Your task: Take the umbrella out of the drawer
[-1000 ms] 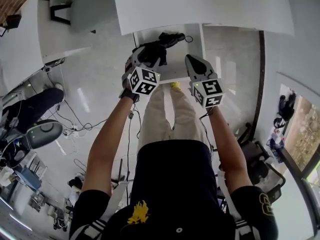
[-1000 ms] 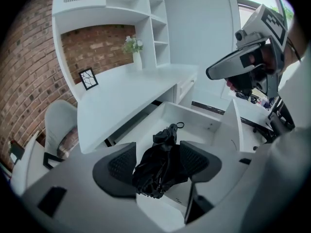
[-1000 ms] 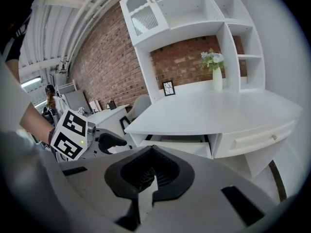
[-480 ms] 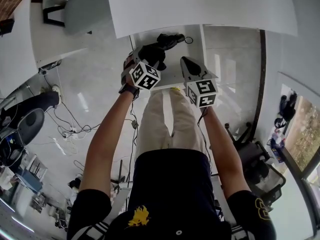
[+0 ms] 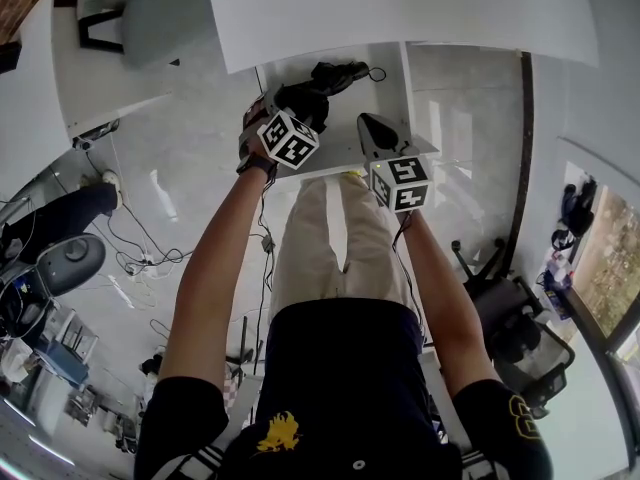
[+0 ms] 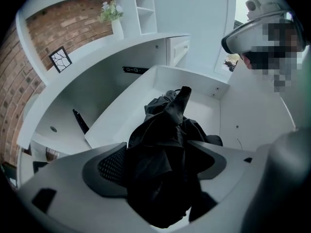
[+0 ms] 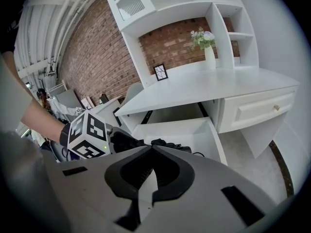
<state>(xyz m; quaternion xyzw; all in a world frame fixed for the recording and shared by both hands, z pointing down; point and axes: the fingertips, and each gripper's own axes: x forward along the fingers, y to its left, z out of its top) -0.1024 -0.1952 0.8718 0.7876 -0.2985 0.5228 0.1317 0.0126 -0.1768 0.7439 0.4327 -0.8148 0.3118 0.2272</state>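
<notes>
A black folded umbrella (image 5: 338,72) lies crumpled in the open white drawer (image 5: 385,93) under the desk. My left gripper (image 5: 298,106) is low over it. In the left gripper view the black fabric (image 6: 170,110) fills the gap between the jaws of the left gripper (image 6: 158,148). Those jaws have just been opening and stand wide, with the left pad's mesh still showing beside the cloth. My right gripper (image 5: 373,128) hovers at the drawer's front right, its tips together (image 7: 153,148) with nothing in them. From there the umbrella (image 7: 163,143) and the left marker cube (image 7: 87,135) show.
The white desk top (image 5: 400,8) overhangs the back of the drawer. A shut drawer (image 7: 257,110) sits to the right. A vase of flowers (image 7: 206,45) and a small picture frame (image 7: 159,72) stand on the desk. A chair (image 5: 510,328) and floor cables (image 5: 150,258) flank the person.
Both grippers have sunk toward the drawer, shifting up the head view. The left one is closer over the umbrella, which has stayed in the drawer.
</notes>
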